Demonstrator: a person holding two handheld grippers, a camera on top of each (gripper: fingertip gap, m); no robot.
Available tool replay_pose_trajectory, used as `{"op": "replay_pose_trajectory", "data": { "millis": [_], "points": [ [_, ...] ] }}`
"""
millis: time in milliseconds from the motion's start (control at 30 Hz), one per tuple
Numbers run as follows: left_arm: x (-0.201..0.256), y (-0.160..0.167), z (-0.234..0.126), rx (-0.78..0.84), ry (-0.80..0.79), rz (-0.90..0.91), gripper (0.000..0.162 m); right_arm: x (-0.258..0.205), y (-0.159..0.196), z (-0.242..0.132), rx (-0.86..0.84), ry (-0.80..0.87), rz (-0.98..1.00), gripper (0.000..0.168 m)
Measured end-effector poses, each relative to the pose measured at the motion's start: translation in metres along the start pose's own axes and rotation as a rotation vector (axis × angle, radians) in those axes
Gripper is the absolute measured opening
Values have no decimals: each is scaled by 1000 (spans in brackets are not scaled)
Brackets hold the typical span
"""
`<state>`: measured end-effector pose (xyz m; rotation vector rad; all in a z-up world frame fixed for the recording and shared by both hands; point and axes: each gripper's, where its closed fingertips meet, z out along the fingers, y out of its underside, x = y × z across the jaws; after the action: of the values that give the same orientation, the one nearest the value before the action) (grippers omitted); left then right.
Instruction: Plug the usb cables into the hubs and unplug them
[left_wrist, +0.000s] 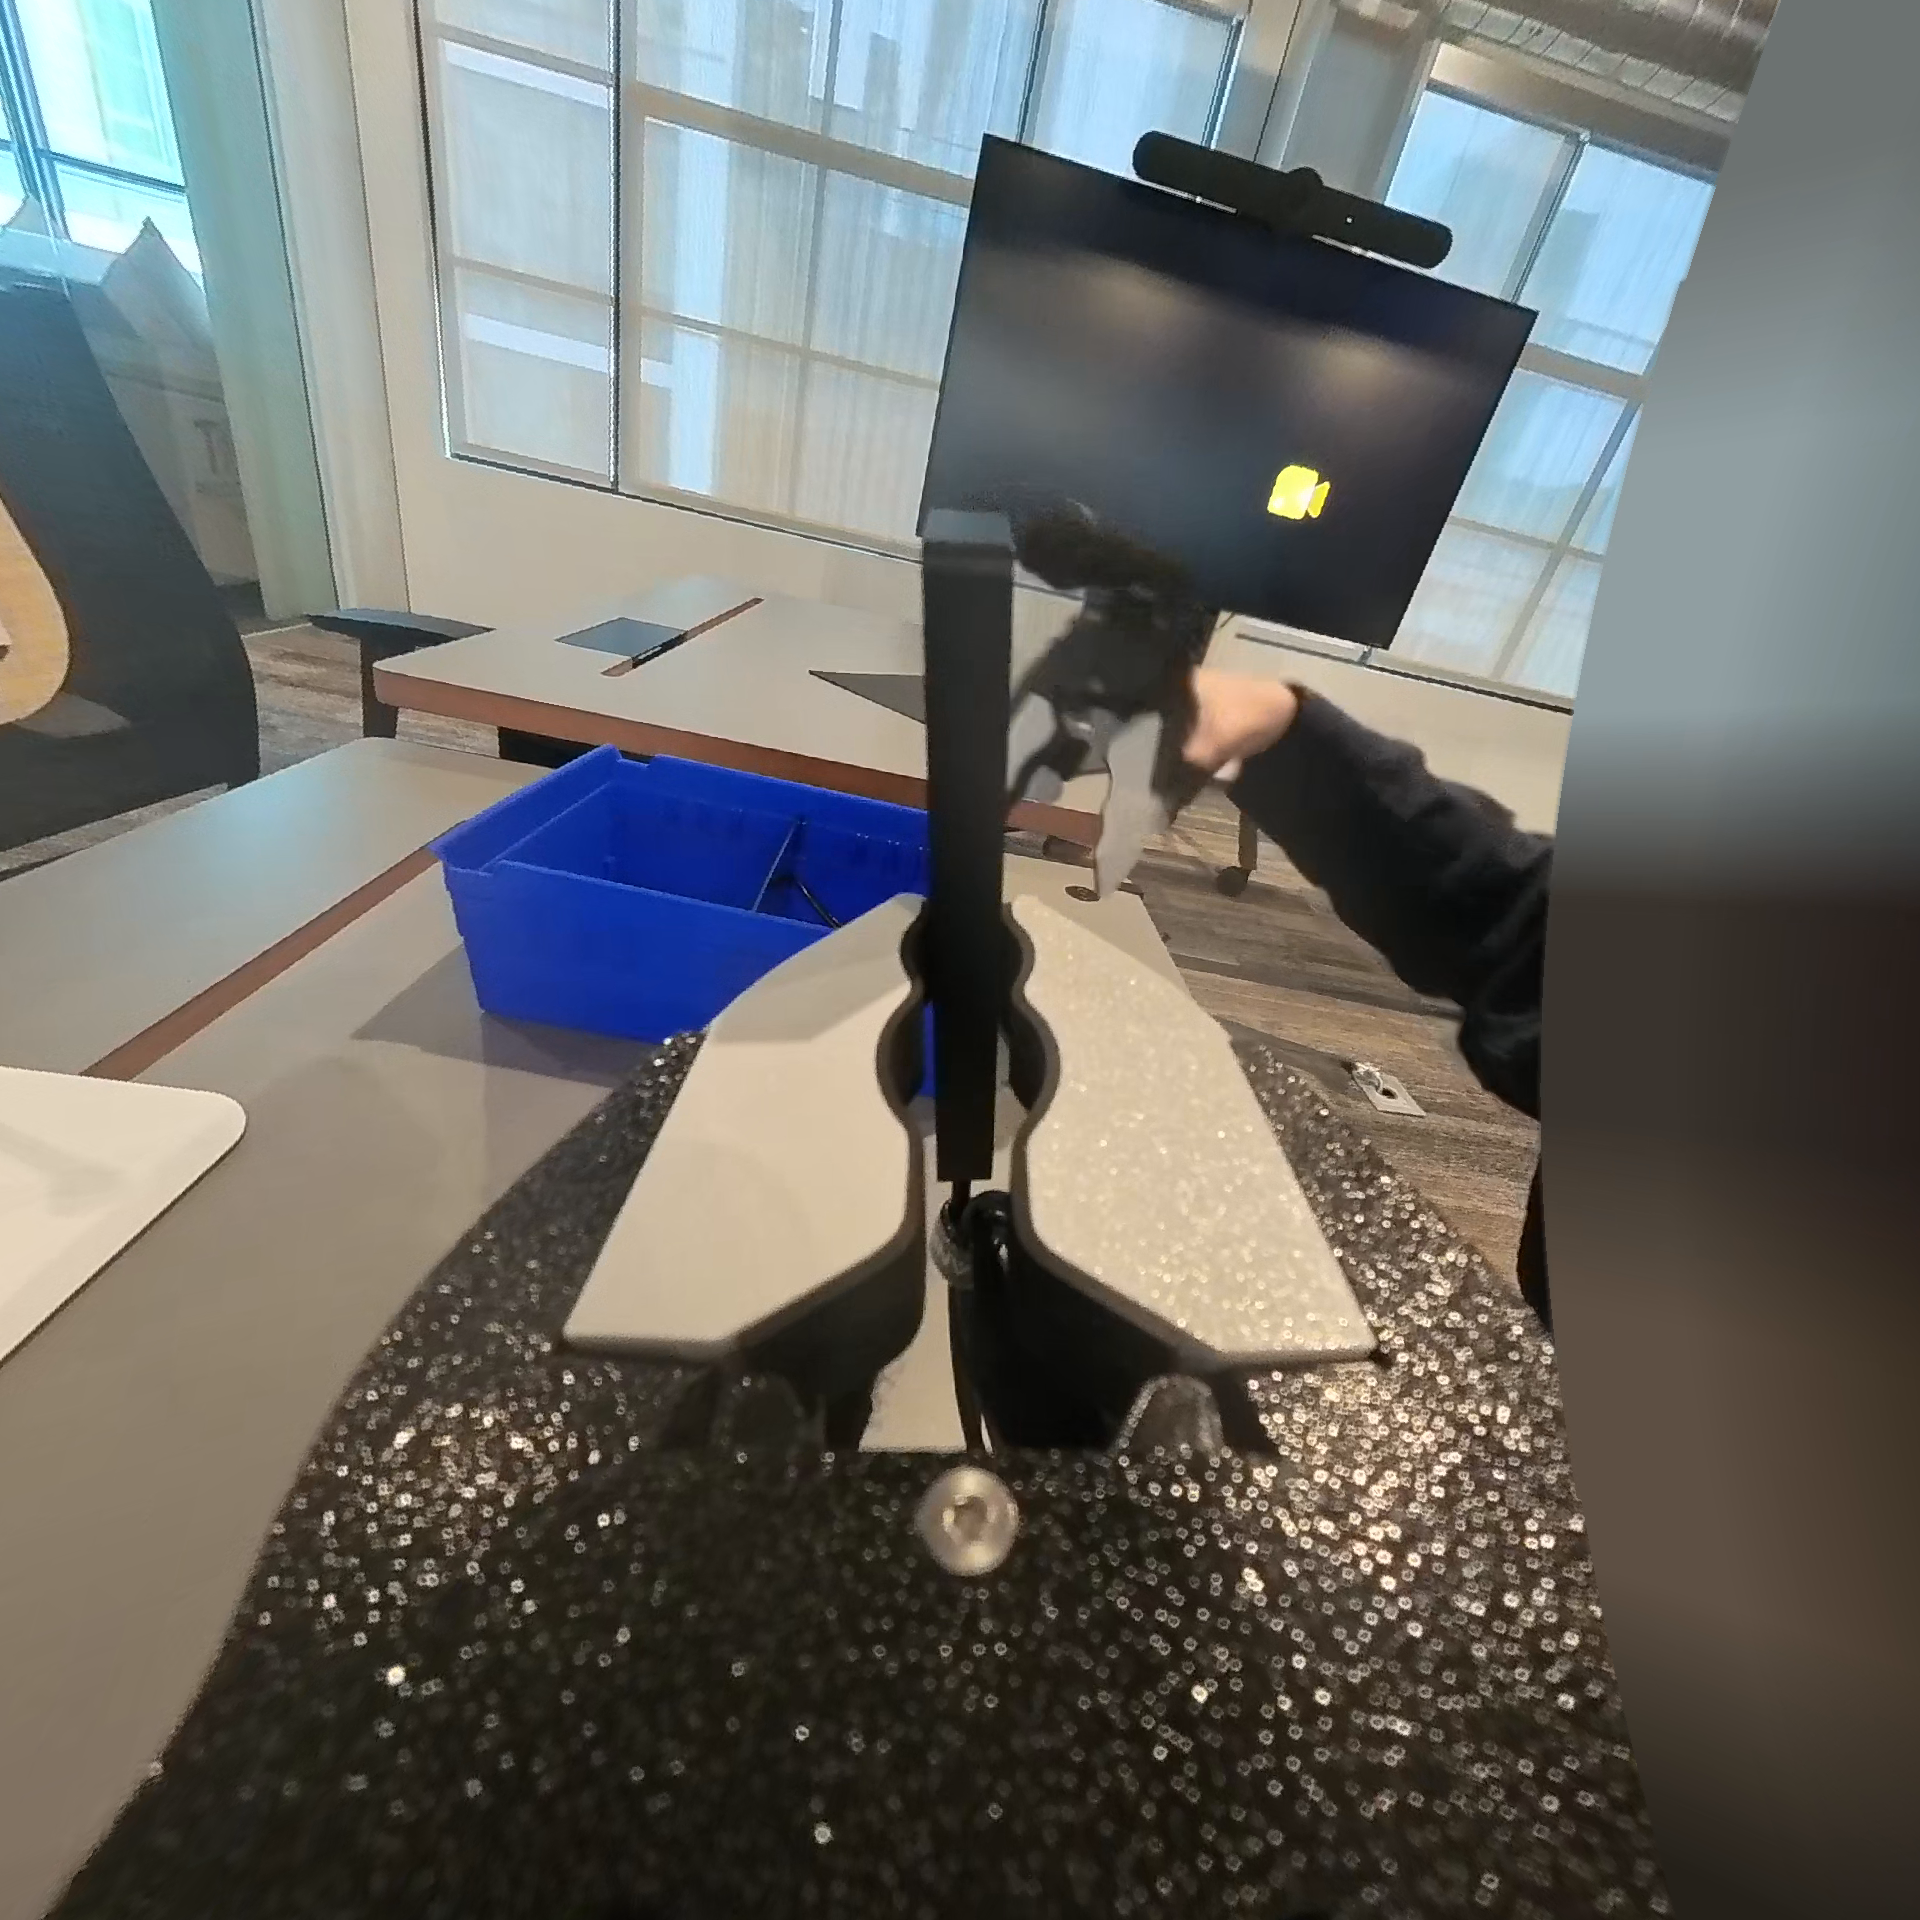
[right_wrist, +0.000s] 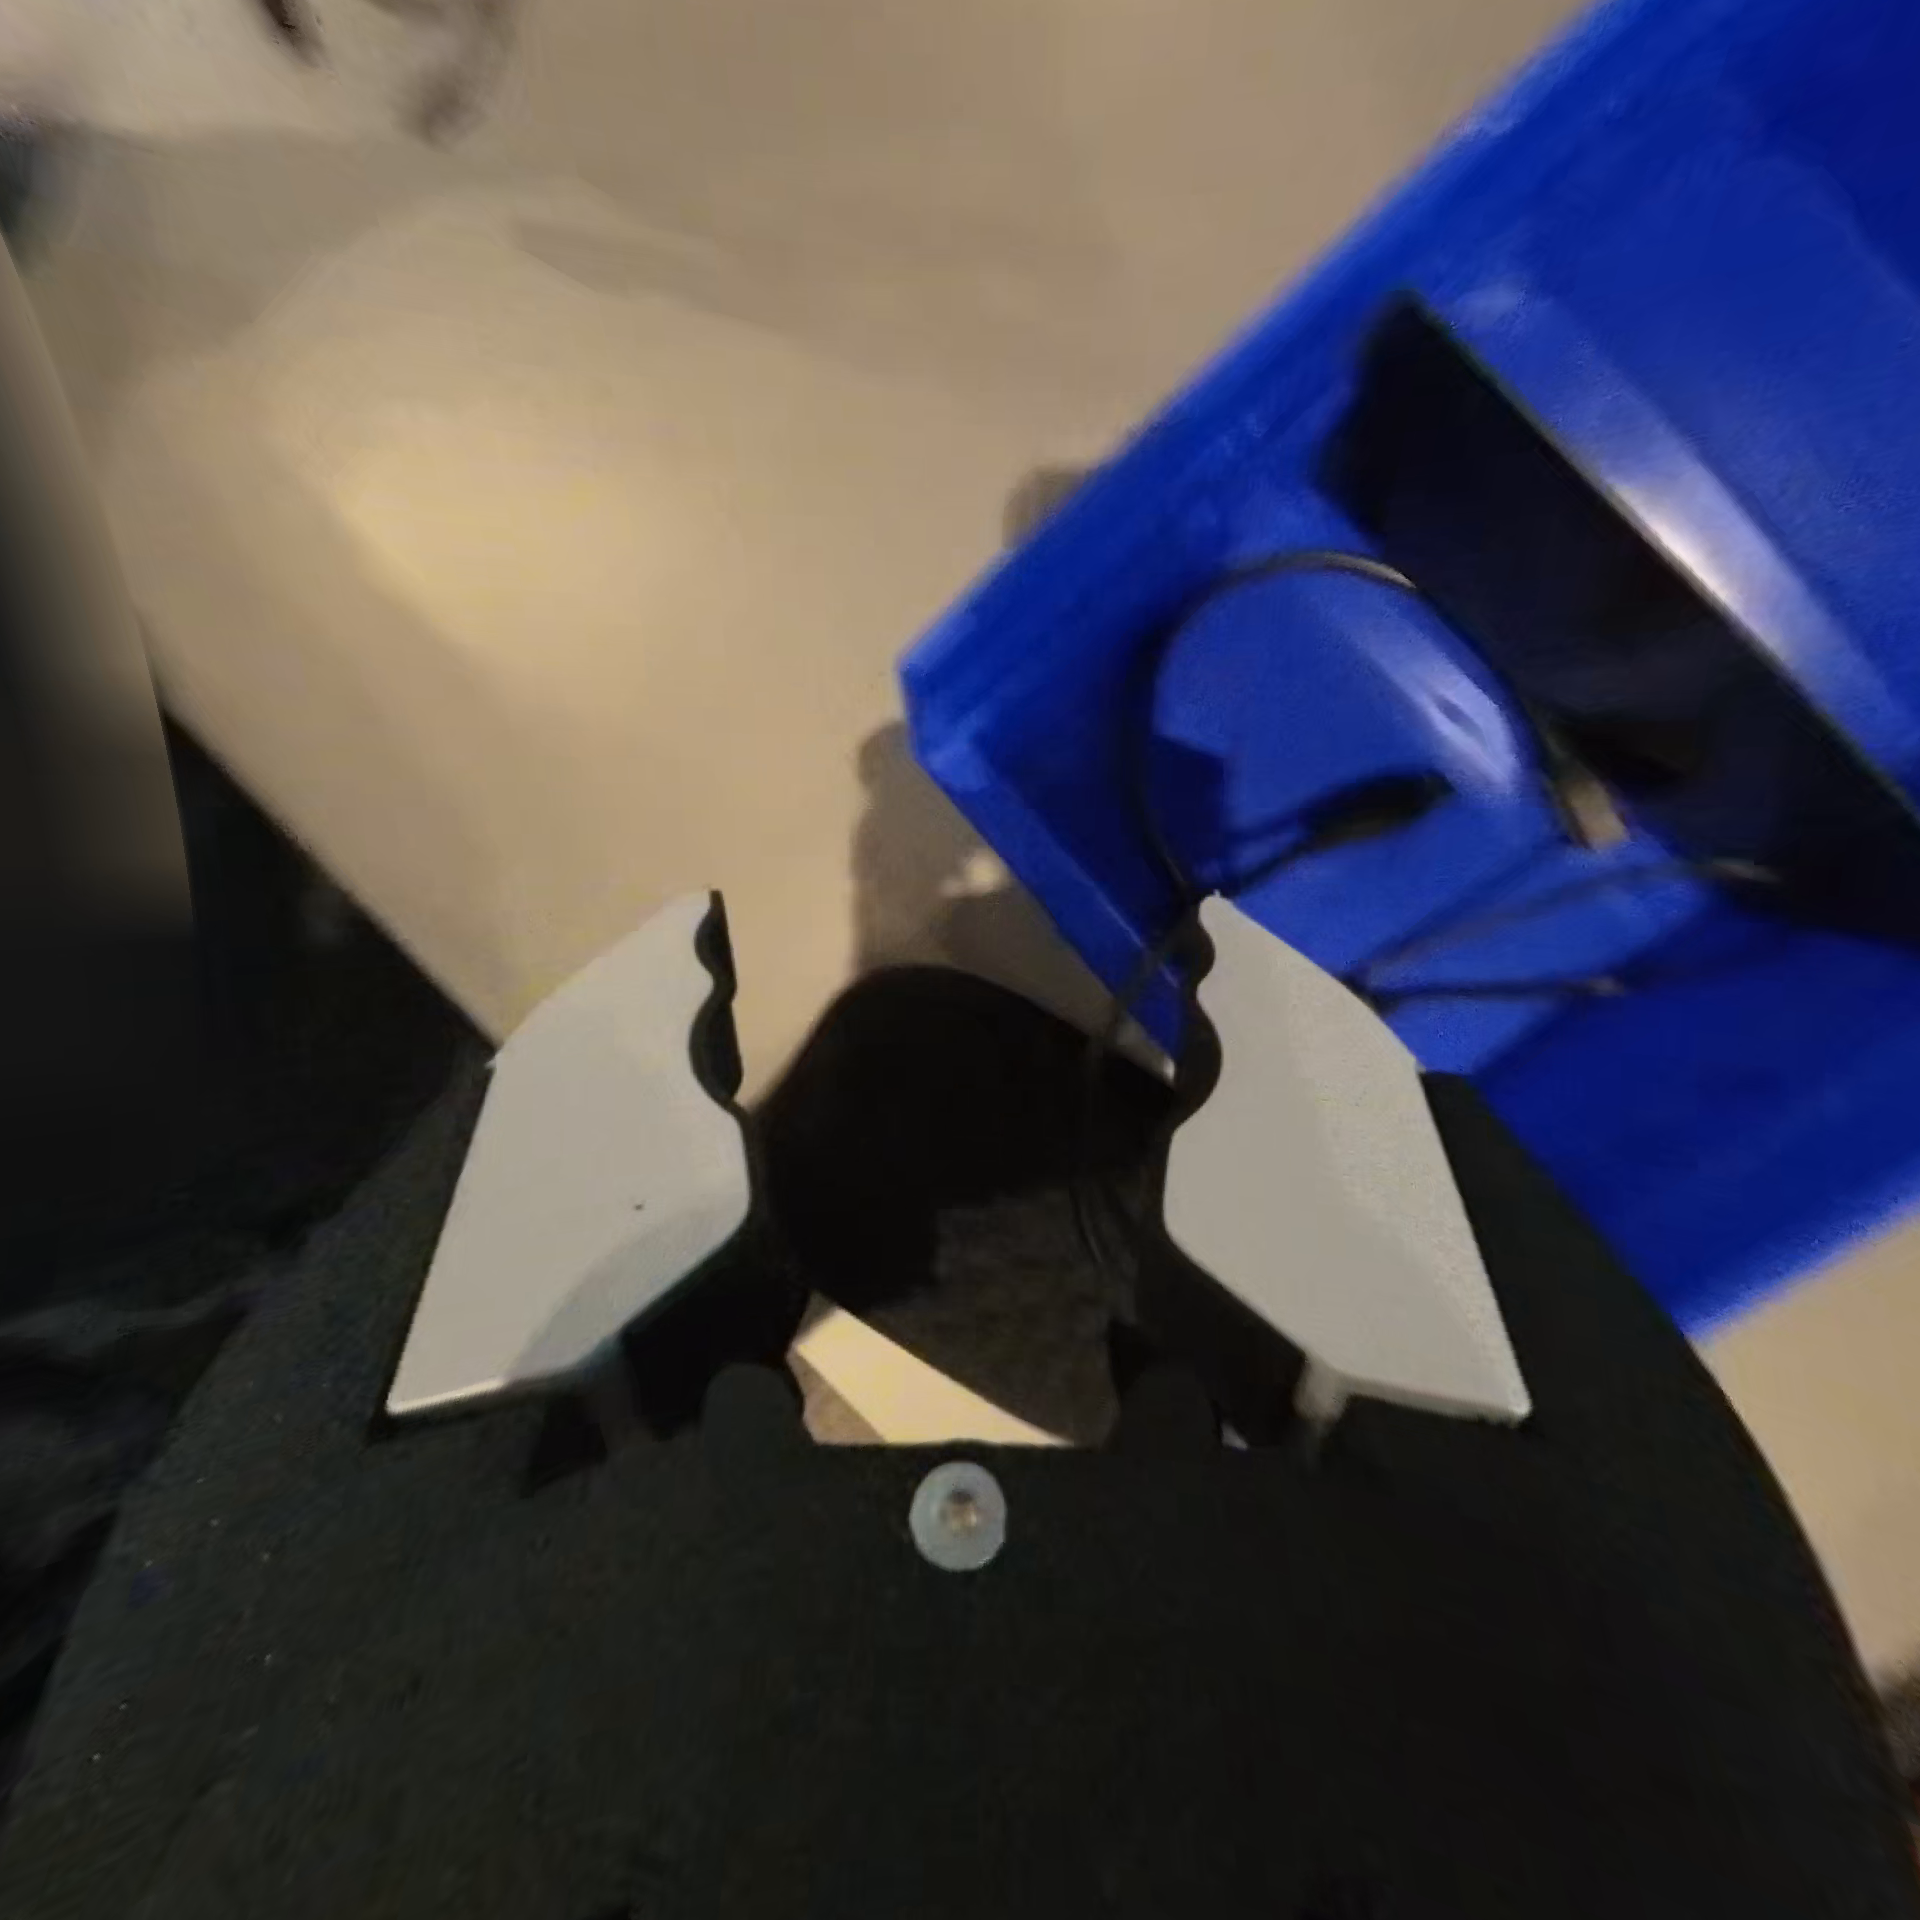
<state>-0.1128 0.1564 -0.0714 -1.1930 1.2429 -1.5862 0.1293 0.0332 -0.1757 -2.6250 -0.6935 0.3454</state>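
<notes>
My left gripper (left_wrist: 966, 920) is shut on a slim black hub (left_wrist: 966, 727) and holds it upright above the table; the hub's short cable (left_wrist: 971, 1247) hangs down between the fingers. Behind it stands a blue bin (left_wrist: 582, 935) with a divider and a black cable inside. My right gripper (left_wrist: 1075, 821), held by a hand, is open in the air to the right of the hub. In the right wrist view the right gripper (right_wrist: 961, 904) is open and empty over the table, beside the blue bin (right_wrist: 1299, 416). A thin black cable (right_wrist: 1153, 707) loops in the bin next to a dark flat object (right_wrist: 1558, 540).
A dark monitor (left_wrist: 1226, 395) with a camera bar stands behind. A white pad (left_wrist: 94, 1174) lies at the table's left edge. A black office chair (left_wrist: 114, 582) is at far left, and a second table (left_wrist: 727, 665) is beyond. A dark sleeve (left_wrist: 1403, 862) reaches in from the right.
</notes>
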Motion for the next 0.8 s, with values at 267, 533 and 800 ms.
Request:
{"op": "replay_pose_trajectory", "data": {
  "millis": [267,533,800],
  "points": [
    [1,5,7,-17,15,-9,11,19,87,22,-157,502,-91,47],
    [0,11,11,-38,16,-17,10,40,98,27,-289,618,-162,6],
    [-3,5,3,-7,8,-21,10,47,33,-29,-241,783,-444,5]
  ]
}}
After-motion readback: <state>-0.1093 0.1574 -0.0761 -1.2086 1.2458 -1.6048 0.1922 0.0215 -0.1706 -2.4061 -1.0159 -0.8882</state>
